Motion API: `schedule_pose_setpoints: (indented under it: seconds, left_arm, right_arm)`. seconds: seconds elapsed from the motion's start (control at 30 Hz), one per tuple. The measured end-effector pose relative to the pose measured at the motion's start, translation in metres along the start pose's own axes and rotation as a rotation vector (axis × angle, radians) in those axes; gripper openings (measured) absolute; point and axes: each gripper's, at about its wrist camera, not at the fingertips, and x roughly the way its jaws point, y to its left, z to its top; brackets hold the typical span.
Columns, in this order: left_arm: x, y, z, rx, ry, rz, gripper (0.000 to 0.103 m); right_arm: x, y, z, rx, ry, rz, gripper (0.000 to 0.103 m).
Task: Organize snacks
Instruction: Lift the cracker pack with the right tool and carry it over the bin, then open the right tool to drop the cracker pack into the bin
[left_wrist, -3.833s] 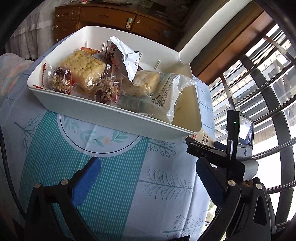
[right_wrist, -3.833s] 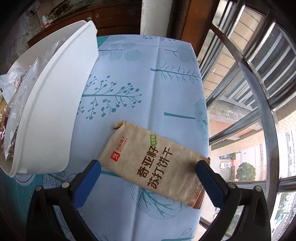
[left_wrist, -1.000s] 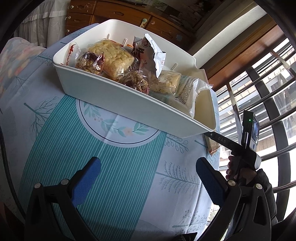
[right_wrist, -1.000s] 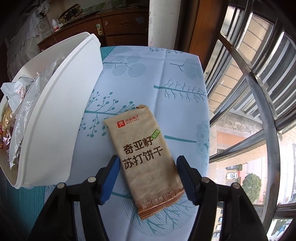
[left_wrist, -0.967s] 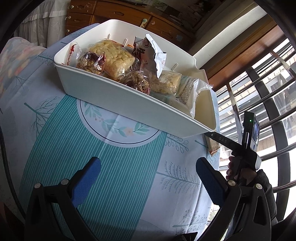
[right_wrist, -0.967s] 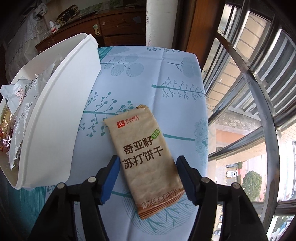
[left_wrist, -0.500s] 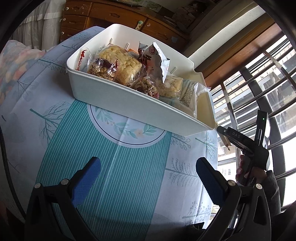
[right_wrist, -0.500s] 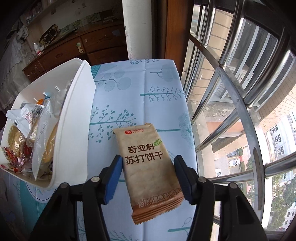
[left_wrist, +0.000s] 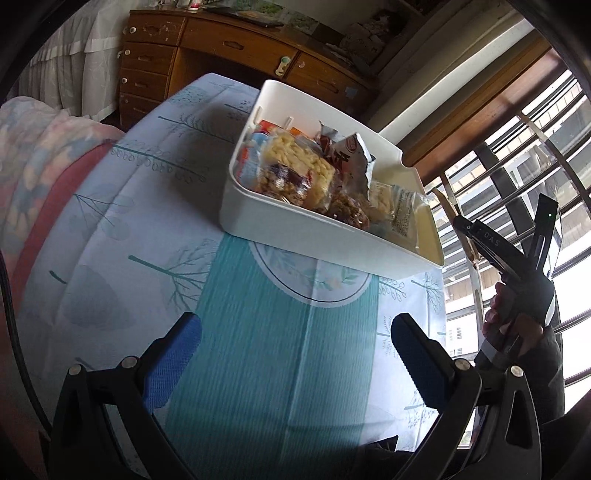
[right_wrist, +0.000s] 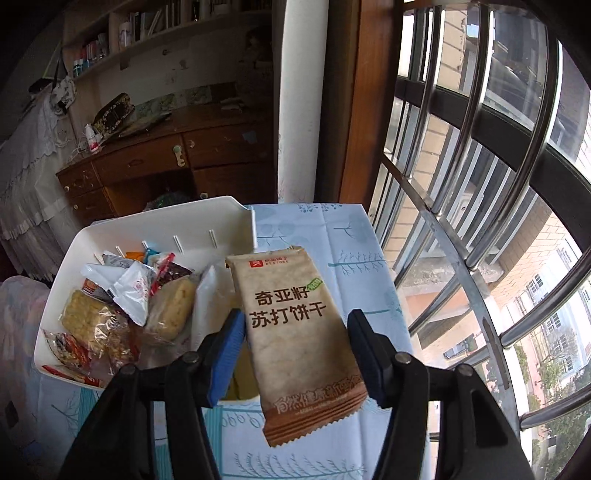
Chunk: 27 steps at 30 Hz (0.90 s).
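My right gripper (right_wrist: 295, 332) is shut on a brown cracker packet (right_wrist: 284, 295), pads pressing its two long sides. The packet hangs upright in the air, off the tablecloth, just over the right end of the white bin (right_wrist: 159, 221). Several wrapped snacks (right_wrist: 122, 310) fill the bin. In the left wrist view the bin (left_wrist: 314, 236) stands on the table's far right part, and the right gripper (left_wrist: 469, 229) holds the packet (left_wrist: 448, 210), seen edge-on beyond the bin's right corner. My left gripper (left_wrist: 295, 332) is open over the teal tablecloth (left_wrist: 258, 369), with nothing between its fingers.
Window bars (right_wrist: 461, 184) run close along the table's right edge. A wooden dresser (left_wrist: 221, 48) stands behind the table. A bed with a flowered blanket (left_wrist: 33, 166) lies at the left. A hand (left_wrist: 517, 332) holds the right gripper's handle.
The right gripper has lifted the packet off the tablecloth and carried it up toward the bin's right end. The left gripper has drawn back, so the bin looks smaller and farther.
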Motion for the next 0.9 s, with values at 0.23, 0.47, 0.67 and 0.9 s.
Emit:
schedule_pose_setpoints:
  seconds: [0.23,0.47,0.67,0.9]
  left_arm:
    - [-0.037,0.037,0.018,0.014,-0.029,0.053,0.100]
    - [-0.081,0.031,0.050,0.079,-0.073,0.036,0.100]
    - [-0.113,-0.002,0.072,0.176,-0.089,0.061,0.100]
    - [-0.142,-0.038,0.063,0.271,-0.096,0.083,0.100]
  right_arm:
    - [0.011,0.061,-0.004,-0.007,-0.026,0.072,0.058]
    - [-0.010,0.099,0.002,-0.070,-0.037,0.064,0.089]
    - [-0.051,0.100,-0.011,-0.107,0.034,0.066,0.093]
    - [-0.109,0.086,-0.045,-0.117,0.159,0.118,0.093]
